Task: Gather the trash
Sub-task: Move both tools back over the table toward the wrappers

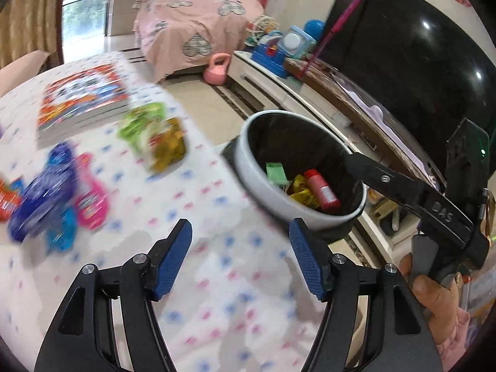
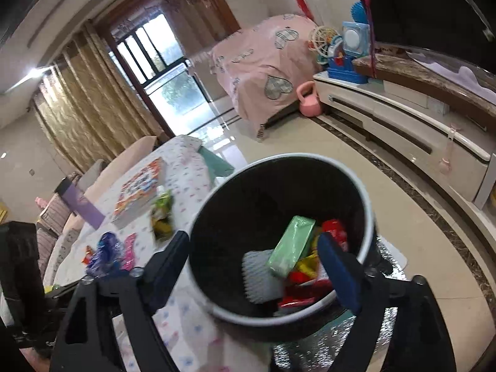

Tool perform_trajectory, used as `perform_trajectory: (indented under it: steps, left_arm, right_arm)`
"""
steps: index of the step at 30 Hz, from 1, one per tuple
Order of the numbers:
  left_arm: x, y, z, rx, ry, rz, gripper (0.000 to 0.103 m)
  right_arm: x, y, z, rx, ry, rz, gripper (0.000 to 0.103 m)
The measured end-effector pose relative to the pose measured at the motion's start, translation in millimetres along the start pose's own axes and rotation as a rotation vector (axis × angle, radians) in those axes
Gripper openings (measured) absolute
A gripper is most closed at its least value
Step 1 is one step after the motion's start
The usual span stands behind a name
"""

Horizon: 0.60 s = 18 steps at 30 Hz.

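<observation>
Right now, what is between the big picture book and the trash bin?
The green and yellow snack wrappers lie on the tablecloth between the picture book and the trash bin; both wrist views show it.

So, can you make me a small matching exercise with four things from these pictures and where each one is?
Things:
1. green packet
2. picture book
3. pink kettlebell
4. blue wrapper

Places:
A. on the floor beside the covered furniture
B. inside the trash bin
C. on the tablecloth, beside a pink wrapper
D. on the tablecloth, at the far end of the table

Pairs: 1-B, 2-D, 3-A, 4-C
</observation>
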State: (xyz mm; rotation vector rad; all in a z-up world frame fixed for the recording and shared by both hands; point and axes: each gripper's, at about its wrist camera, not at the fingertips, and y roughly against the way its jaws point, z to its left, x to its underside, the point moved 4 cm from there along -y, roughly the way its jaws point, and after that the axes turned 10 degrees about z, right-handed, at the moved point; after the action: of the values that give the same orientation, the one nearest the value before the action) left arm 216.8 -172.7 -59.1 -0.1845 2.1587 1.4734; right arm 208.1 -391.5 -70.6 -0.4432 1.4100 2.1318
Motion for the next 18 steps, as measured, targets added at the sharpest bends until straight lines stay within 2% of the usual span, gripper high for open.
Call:
perform_trajectory:
  steps: [9,18]
  left_arm:
    - [46.9,42.4,79.6,-0.055,0.158,-0.042,0.067]
    - [86.4,66.7,147.0,-0.095,0.296,-0.056,0.067]
  right_arm:
    - [37.0,-4.9,66.0,-0.074,0.077,0.020,0.094]
    - [74.1,-30.6,120.5,-0.134,0.123,0.095,0.094]
